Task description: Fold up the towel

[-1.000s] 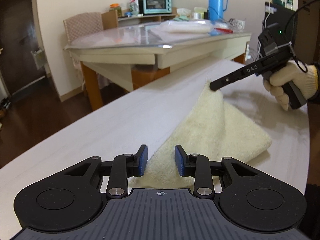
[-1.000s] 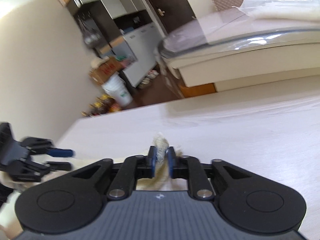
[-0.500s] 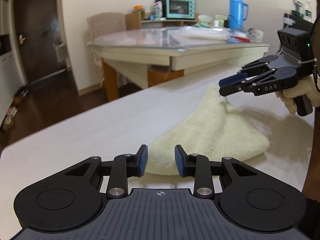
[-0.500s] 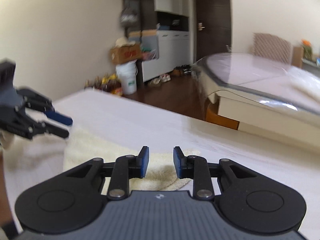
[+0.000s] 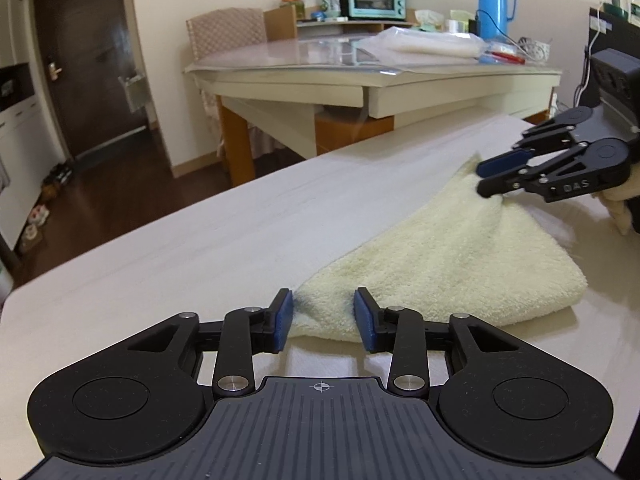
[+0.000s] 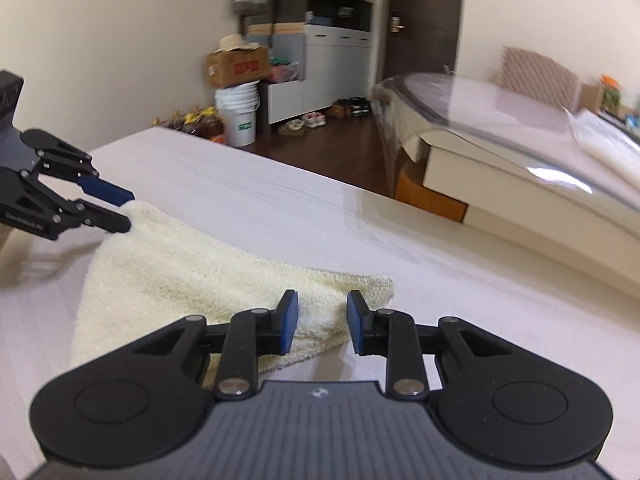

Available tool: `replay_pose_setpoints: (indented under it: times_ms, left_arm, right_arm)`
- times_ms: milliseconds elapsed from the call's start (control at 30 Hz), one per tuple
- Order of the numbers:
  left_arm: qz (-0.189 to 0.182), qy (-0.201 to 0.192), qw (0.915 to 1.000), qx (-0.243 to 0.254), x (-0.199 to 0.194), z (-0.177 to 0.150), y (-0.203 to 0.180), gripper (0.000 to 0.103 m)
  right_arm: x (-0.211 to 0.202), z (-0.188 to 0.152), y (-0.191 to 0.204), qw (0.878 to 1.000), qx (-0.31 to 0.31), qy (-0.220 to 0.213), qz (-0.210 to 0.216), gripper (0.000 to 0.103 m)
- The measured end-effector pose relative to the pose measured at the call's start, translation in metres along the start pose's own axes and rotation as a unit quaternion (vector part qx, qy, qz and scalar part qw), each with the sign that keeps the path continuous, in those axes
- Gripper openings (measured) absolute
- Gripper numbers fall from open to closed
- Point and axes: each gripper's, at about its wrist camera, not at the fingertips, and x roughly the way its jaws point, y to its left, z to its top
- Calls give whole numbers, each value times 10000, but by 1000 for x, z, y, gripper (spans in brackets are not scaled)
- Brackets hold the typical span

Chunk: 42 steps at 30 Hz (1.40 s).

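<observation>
A cream towel [image 5: 440,256] lies folded on the white-covered table [image 5: 200,248]. In the left wrist view my left gripper [image 5: 324,316] straddles the towel's near corner; its jaws are opening and the blue pads stand clear of the cloth. My right gripper [image 5: 482,179] hovers at the far corner with its fingers apart, the lower one brushing the cloth. In the right wrist view the right gripper [image 6: 322,320] is open just above the towel [image 6: 192,264] near its corner. The left gripper [image 6: 127,211] shows at the opposite end.
A gloved hand [image 5: 624,208] holds the right gripper. Beyond the white table stands a glass-topped dining table [image 5: 360,72] with a bag, a blue flask [image 5: 494,4] and a small oven. Dark floor, buckets and boxes lie past the table's edge [image 6: 240,148].
The right gripper let go of the raised towel corner, rolled level and opened; the corner dropped onto the table. The left gripper's jaws spread a little wider.
</observation>
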Motion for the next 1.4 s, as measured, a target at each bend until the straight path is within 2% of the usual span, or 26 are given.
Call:
replay_pose_setpoints:
  times_ms: [233,300,367,400,533,600,733,900,1100,1200,1267,1300,1400]
  left_arm:
    - [30,49,9999,115,12,8,6,44]
    - [45,65,9999,130,12,8,5,44]
    - [75,67,9998,142,12,8,4,43]
    - [89,61,9998,149,11,8,3,43]
    - [84,56,9999,111,13,8,4,43]
    - [67,58,9999,57,13,8,5,44]
    - [37,59,10000,-40,14,7,8,46]
    - [6,48,10000,-84,15,8,10,48]
    - [127,6,9997,-209,13,6,6,47]
    - [190,-53,9988,-449,8,5,7,47]
    - [225,-137,9973,-688,3,4,8,46]
    - [259,-169,9964,-786,0,3,8,46]
    - [430,-198,9941,-974,-10,0,5,45]
  right_arm:
    - [-15,-5,10,9996,170,-41,-227,29]
    - [-29,-5,16,9991,105,-300,-267,29]
    - [-36,-5,26,9989,-49,-447,-104,29]
    - [-43,-6,40,9983,-250,-510,158,28]
    - [-46,-5,72,9949,-730,-435,541,27]
    - [-37,-7,80,9953,-743,-85,613,27]
    - [-42,-14,80,9968,-501,49,625,28]
    - [-54,-28,79,9979,-375,-13,528,28]
    - [-53,-29,87,9981,-499,-107,354,28]
    - [-52,-30,88,9981,-514,-212,284,31]
    - [-55,-32,87,9980,-457,-355,237,47]
    - [-56,-33,84,9982,-351,-414,236,51]
    - [-60,-35,68,9979,158,-567,287,51]
